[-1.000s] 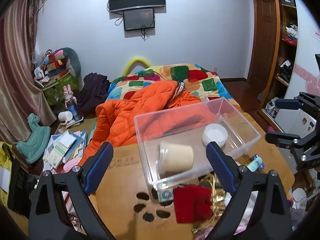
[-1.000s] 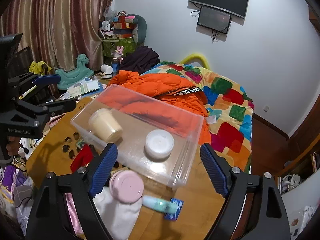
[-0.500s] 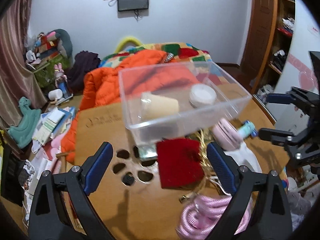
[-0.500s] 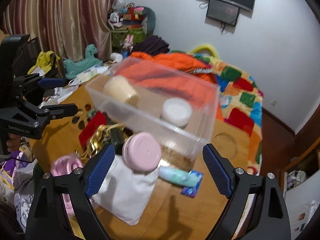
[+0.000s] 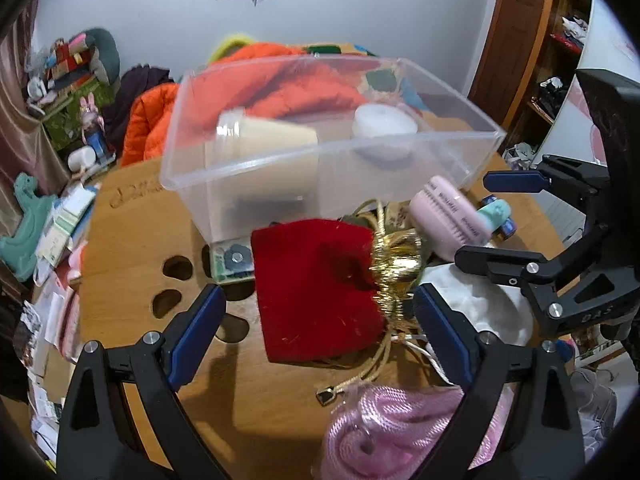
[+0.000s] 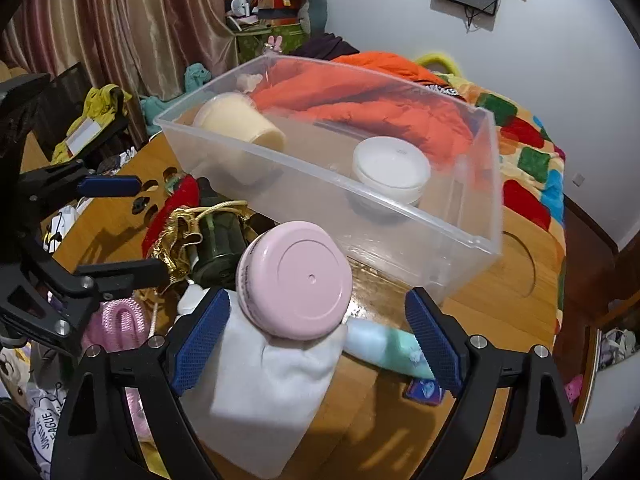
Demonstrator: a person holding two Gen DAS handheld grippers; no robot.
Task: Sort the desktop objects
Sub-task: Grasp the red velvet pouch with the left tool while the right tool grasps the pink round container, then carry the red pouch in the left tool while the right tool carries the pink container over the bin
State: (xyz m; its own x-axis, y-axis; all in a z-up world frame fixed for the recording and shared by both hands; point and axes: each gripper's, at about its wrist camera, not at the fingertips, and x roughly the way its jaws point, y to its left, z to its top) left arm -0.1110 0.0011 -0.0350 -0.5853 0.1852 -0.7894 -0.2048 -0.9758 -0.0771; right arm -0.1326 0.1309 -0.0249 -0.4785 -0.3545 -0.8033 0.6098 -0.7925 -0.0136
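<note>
Two grippers hang over a cluttered wooden table point(image 5: 132, 248), both with their blue-padded jaws spread wide and nothing between the pads. From the left wrist view, the left gripper point(image 5: 318, 322) frames a red velvet pouch point(image 5: 316, 288) that lies flat on the table just in front of a clear plastic bin point(image 5: 320, 168); the pouch's gathered gold neck point(image 5: 396, 272) points toward the right gripper point(image 5: 508, 216), which shows at the right edge of that view. Inside the bin a cream cup point(image 5: 272, 136) lies on its side at the left and a white round jar point(image 5: 384, 122) stands at the right. Below the pouch, at the bottom of the view, is a coil of pink rope point(image 5: 396, 432), partly cut off by the frame. From the right wrist view, the right gripper point(image 6: 318, 334) brackets a pink round jar point(image 6: 294, 284) that rests tipped on a white folded cloth point(image 6: 260, 392), its flat end facing the camera. Just right of the jar a mint-green tube point(image 6: 384, 346) lies on the table near the bin's front wall, touching a small blue packet point(image 6: 424, 390). A dark green bottle point(image 6: 220, 240) lies beside the pink jar, tangled with gold cord. The left gripper point(image 6: 120, 228) appears at the left edge of this view, also spread wide
</note>
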